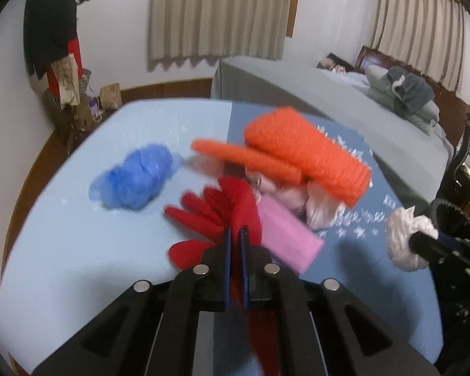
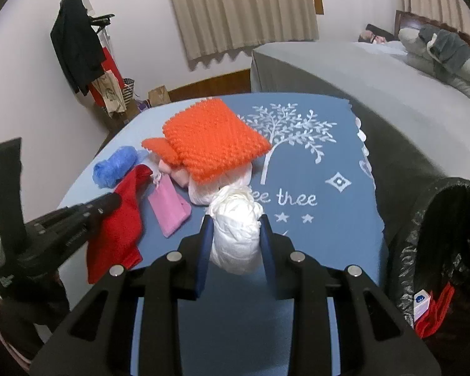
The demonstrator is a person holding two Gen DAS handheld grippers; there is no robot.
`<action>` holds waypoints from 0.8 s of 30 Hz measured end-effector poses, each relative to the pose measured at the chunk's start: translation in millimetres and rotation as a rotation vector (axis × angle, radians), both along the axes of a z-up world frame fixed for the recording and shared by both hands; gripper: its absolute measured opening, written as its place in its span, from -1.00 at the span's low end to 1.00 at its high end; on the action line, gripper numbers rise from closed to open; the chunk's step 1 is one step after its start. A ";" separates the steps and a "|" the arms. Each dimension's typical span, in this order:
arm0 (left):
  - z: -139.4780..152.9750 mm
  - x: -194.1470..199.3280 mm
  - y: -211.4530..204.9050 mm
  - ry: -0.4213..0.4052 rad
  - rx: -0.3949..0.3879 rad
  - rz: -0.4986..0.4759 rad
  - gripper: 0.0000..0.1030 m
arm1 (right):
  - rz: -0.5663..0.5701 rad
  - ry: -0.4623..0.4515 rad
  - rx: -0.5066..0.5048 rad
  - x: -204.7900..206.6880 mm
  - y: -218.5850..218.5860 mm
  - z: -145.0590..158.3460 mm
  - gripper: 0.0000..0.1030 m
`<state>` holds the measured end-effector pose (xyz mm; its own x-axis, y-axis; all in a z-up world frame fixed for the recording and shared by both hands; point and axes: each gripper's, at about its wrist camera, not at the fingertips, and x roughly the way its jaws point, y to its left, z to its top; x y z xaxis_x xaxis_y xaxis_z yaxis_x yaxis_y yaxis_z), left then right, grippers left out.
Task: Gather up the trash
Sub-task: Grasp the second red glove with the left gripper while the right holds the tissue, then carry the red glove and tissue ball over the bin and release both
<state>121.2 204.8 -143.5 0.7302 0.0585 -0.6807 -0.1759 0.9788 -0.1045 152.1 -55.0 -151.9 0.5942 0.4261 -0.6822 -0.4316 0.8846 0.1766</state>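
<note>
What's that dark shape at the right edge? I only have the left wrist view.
Observer: A bin lined with a black bag, standing just off the table's right edge.
Operator: Anything in it yet?
Observer: Yes, a red item and a small white carton lie inside.
Operator: How is the white wad seated?
Observer: The right gripper has its jaws pressed on both sides of the crumpled white wad, which bulges out ahead of them.

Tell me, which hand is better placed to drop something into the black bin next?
Right. The right gripper already holds the white wad, and the bin stands on its side. The left gripper only pinches the red glove.
</note>
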 end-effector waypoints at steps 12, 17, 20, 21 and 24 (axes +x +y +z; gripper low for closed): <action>60.6 -10.5 -19.2 -0.127 0.003 -0.043 -0.88 | -0.017 -0.062 0.037 -4.9 -13.9 32.0 -0.44; 75.2 -10.5 -34.8 -0.154 0.004 -0.079 -0.88 | -0.038 -0.084 0.045 -7.8 -26.7 44.2 -0.44; 82.2 -9.7 -49.8 -0.167 0.004 -0.105 -0.88 | -0.055 -0.099 0.052 -9.7 -38.2 51.3 -0.44; 83.8 -9.4 -53.5 -0.170 0.001 -0.114 -0.89 | -0.062 -0.103 0.053 -10.3 -41.4 53.4 -0.44; 89.9 -8.7 -69.4 -0.182 -0.002 -0.146 -0.89 | -0.085 -0.119 0.059 -13.1 -54.3 59.5 -0.44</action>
<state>112.5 135.5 -53.5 0.8418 -0.0579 -0.5367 -0.0105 0.9923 -0.1236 139.0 -109.3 -92.4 0.7048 0.4079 -0.5804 -0.3765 0.9085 0.1813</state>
